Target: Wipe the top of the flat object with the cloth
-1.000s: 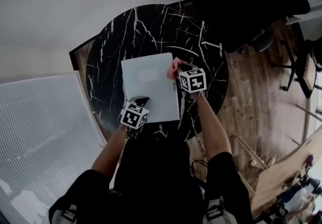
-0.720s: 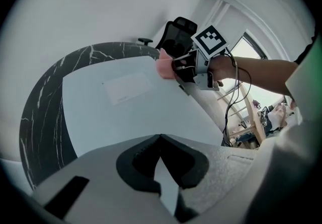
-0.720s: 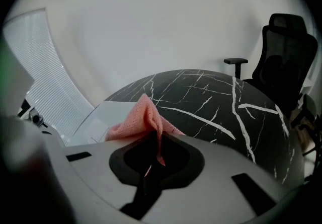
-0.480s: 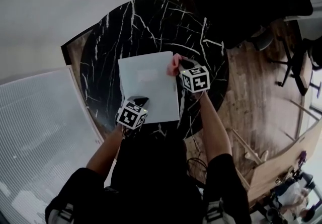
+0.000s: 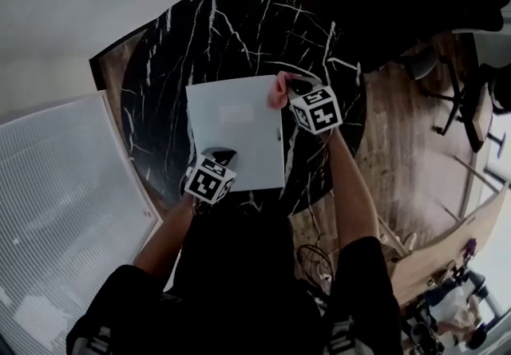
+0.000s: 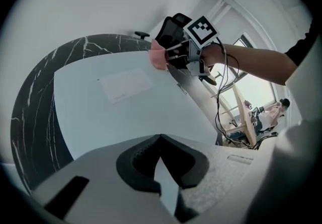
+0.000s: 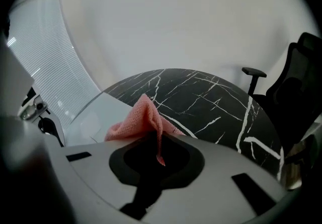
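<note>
Head view: a pale flat object lies on a black marble table, with one gripper at each of two opposite corners of the flat object
Right gripper: clenched on a pink cloth, which bunches up out of the jaws; it sits at the flat object's far right corner
Cloth contact: from the left gripper view the cloth appears to rest right on that corner's edge, though how hard it presses cannot be told
Left gripper: at the flat object's near left corner, jaws closed with a pale sliver of the near edge caught between them, so it seems to be pinning the flat object down
Surface: the top of the flat object is bare apart from a slightly paler rectangular patch near its middle; no dirt shows at this distance
Step in hand: by my reading, the wipe is under way, with the cloth at one end of a stroke, at the rim and not mid-surface
Next move: it calls for dragging the cloth from the far right corner across the flat object, toward its left or near side, keeping the bunch pressed flat and the grip tight
Risk: the flat object looks light, so it may slide unless the left gripper holds the near edge firm
</note>
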